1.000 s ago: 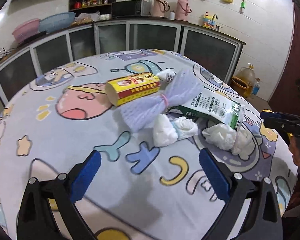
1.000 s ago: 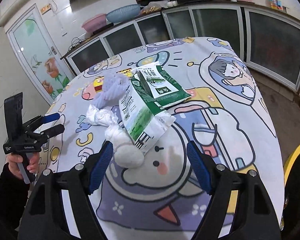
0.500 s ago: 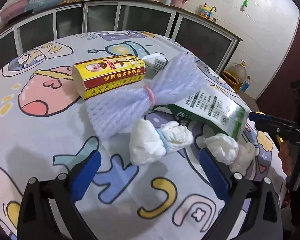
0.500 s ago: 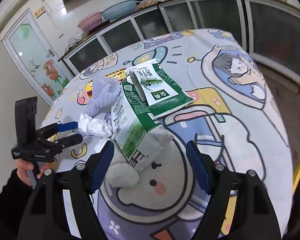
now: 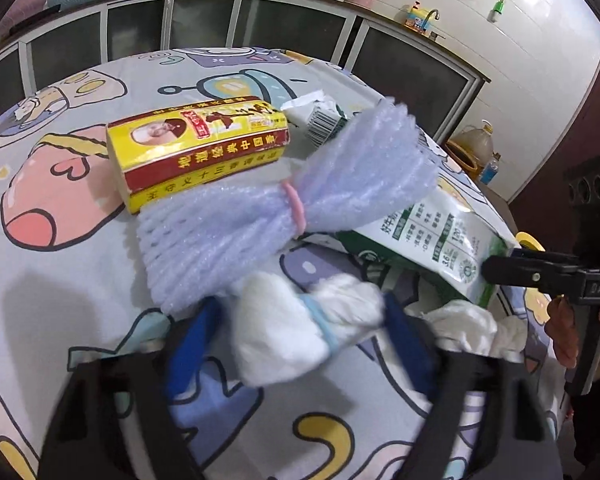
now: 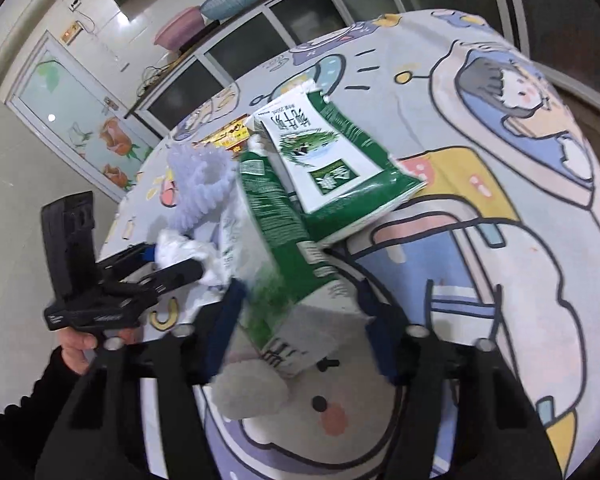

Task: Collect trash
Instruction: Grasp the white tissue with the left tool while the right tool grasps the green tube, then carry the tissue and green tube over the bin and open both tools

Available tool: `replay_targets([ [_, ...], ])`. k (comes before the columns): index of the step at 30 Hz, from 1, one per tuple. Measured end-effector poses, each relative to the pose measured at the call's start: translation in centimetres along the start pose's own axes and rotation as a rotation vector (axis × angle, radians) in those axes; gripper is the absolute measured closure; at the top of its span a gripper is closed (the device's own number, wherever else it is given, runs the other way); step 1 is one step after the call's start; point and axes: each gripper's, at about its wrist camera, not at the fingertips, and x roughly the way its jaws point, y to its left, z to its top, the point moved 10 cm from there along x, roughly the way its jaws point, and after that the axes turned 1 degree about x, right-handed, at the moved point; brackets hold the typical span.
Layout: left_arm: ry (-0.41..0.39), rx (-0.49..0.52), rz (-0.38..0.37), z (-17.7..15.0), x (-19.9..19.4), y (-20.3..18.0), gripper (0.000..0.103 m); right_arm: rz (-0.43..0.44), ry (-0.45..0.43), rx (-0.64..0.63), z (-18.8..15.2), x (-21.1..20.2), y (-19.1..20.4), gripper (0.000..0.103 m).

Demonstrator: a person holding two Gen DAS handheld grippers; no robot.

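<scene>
We find no trash collected yet; all of it lies on the cartoon-print tablecloth (image 5: 72, 288). The left gripper (image 5: 300, 320) is closing around the white banded tissue wad (image 5: 296, 336), the right gripper (image 6: 304, 320) around the green-and-white milk carton (image 6: 284, 280); firm contact cannot be confirmed.

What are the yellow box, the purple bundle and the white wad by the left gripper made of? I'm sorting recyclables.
Yellow box: looks like glossy printed cardboard, with sharp folded edges. Purple bundle: probably soft foam netting, given its open mesh and a pink band cinching it. White wad: likely crumpled tissue or thin plastic, matte and wrinkled; blur leaves it open.
</scene>
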Motion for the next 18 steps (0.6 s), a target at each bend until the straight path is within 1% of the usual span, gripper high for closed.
replay_targets([
  [1,-0.005,0.001,-0.009,0.0,-0.1,-0.3,0.045,0.001,-0.003,-0.003,0.0,-0.1,0.1,0.057],
  [2,-0.013,0.011,0.006,0.1,-0.2,-0.4,0.048,0.006,-0.002,-0.007,0.0,-0.2,0.3,0.06],
  [3,-0.015,0.023,0.015,0.1,-0.2,-0.5,0.05,0.021,0.0,-0.017,-0.1,-0.4,0.7,0.065],
  [5,-0.021,0.041,0.032,-0.1,-0.5,-0.8,0.053,0.021,-0.012,-0.05,-0.2,-0.9,1.4,0.067],
  [7,-0.02,0.038,0.027,-0.4,-1.1,-1.0,0.054,0.008,-0.021,-0.076,-0.4,-1.3,2.0,0.07],
  [9,-0.027,0.023,0.01,-0.7,-2.0,-1.1,0.054,0.024,-0.022,-0.089,-0.6,-1.9,2.7,0.075],
  [10,-0.034,0.016,-0.003,-0.8,-2.7,-1.2,0.054,0.028,-0.033,-0.097,-0.7,-2.2,3.1,0.075],
  [12,-0.049,0.014,-0.002,-1.0,-3.8,-1.3,0.054,0.031,-0.043,-0.109,-0.7,-2.9,3.5,0.078],
  [18,-0.097,-0.008,-0.005,-1.6,-7.3,-1.0,0.054,0.045,-0.076,-0.11,-0.5,-4.4,4.6,0.079],
])
